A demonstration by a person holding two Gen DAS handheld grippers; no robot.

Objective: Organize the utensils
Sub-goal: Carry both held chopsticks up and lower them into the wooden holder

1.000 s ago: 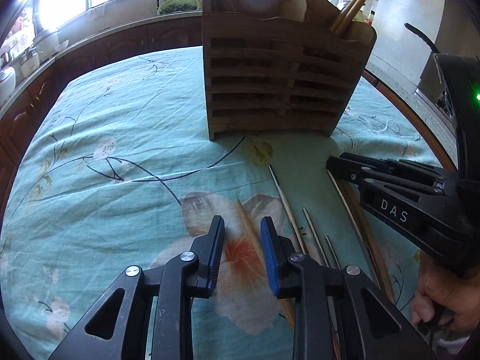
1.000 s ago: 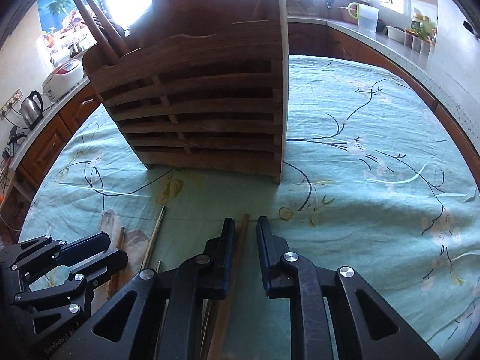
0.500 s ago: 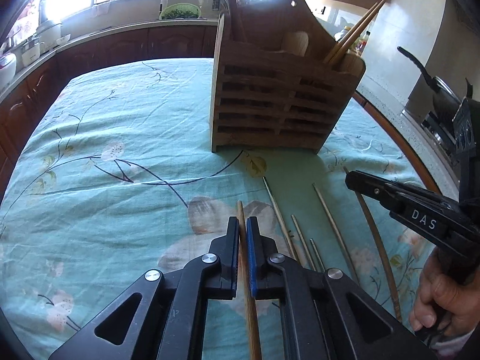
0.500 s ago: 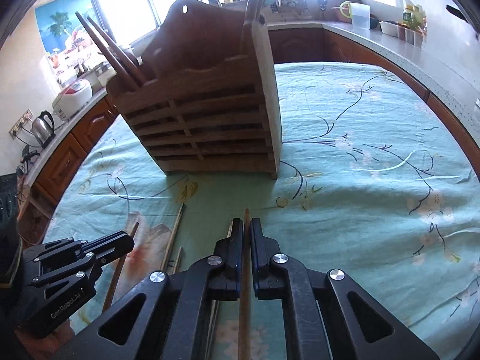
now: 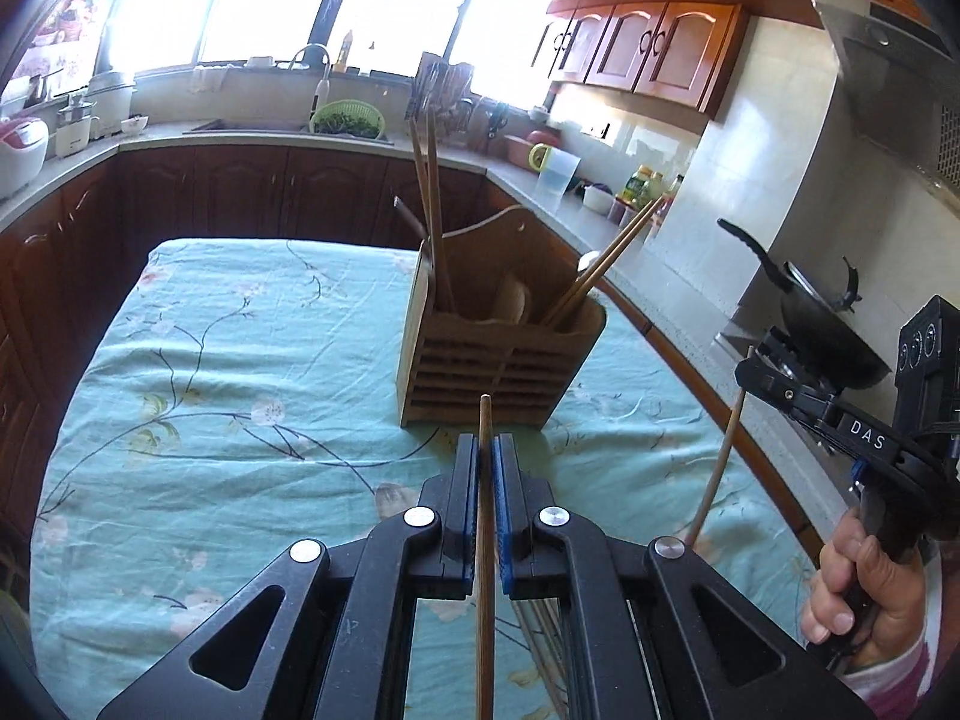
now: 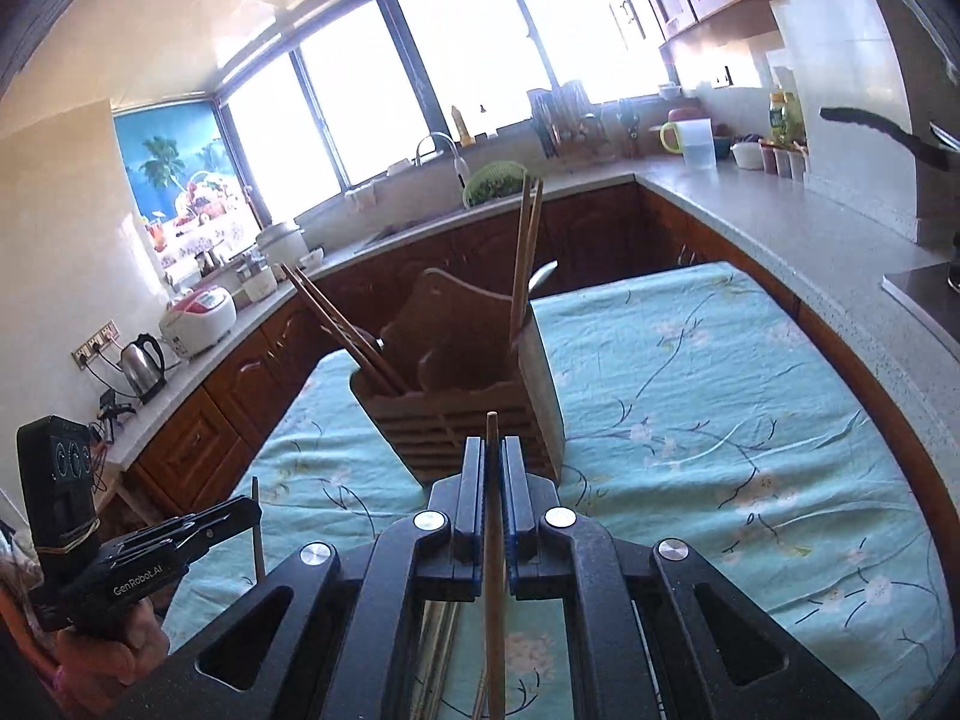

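Two chopsticks are in the air at once, one in each hand-held gripper. The left gripper point(image 5: 486, 450) is clamped tight on a wooden chopstick point(image 5: 485, 540) that runs between its pads and pokes out past the tips. The right gripper point(image 6: 492, 450) is closed just as firmly on a second chopstick point(image 6: 493, 540). Both point toward the wooden utensil holder point(image 5: 498, 372), which stands on the table's floral cloth point(image 5: 240, 360) near the far right edge. Neither chopstick has reached it yet.

Some sorting looks done: upright sticks point(image 5: 429, 204) stand at the holder's left end, a leaning pair point(image 5: 606, 264) sits at its right end, and a pale spoon-like piece point(image 5: 513, 300) rests in the middle.

More chopsticks point(image 5: 540, 630) lie on the cloth at the near edge, under the left gripper, so several trips likely remain after these two are dropped in.
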